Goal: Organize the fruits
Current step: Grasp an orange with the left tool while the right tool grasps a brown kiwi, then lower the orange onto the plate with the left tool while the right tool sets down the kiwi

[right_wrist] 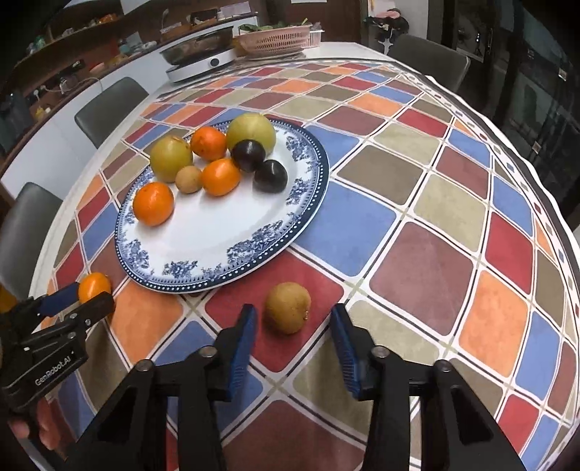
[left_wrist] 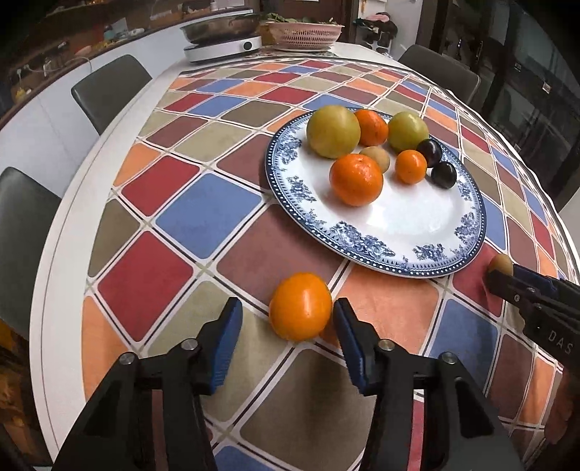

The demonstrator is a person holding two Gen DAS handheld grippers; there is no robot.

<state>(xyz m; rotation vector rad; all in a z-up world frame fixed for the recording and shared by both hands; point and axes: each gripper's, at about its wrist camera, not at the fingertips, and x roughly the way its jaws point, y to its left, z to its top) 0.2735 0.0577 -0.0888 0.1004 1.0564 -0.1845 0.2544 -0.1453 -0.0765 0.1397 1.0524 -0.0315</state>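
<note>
A blue-and-white plate on the checked tablecloth holds several fruits: oranges, green-yellow apples, dark plums and a small brown fruit. A loose orange fruit lies on the cloth in front of the plate, just ahead of my open left gripper, near its right finger. A loose brown kiwi-like fruit lies between the tips of my open right gripper, not touching either pad.
An induction cooker with a pan and a pink basket stand at the table's far end. Grey chairs line the left side and far right. The white table edge runs along the left.
</note>
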